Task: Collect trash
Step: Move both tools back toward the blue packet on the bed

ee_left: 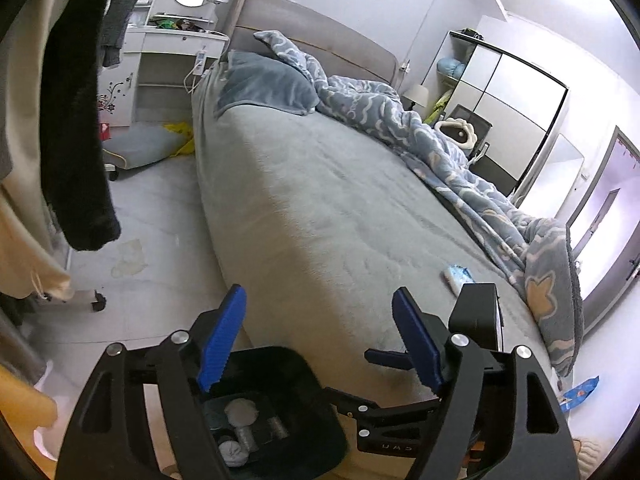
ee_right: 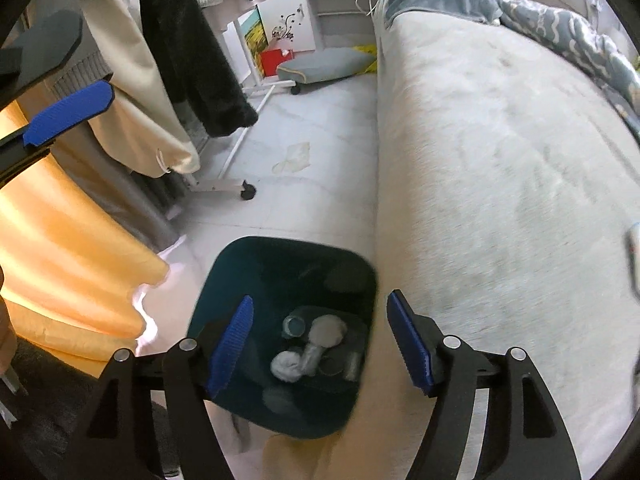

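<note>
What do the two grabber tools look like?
Both look alike. The left tool and the right tool each have a black frame with triangle-shaped cut-outs, round silver bolts, and two flat blue fingers with ridged, saw-like pads. No cables or sleeves show.

Left wrist view: from the foot corner, facing up along the grey fleece-covered bed (ee_left: 320,208) toward the headboard. Right wrist view: steeply down, close above the dark square plastic bin (ee_right: 256,264). Shared: bed, bin (ee_left: 304,376), floor beside them.
</note>
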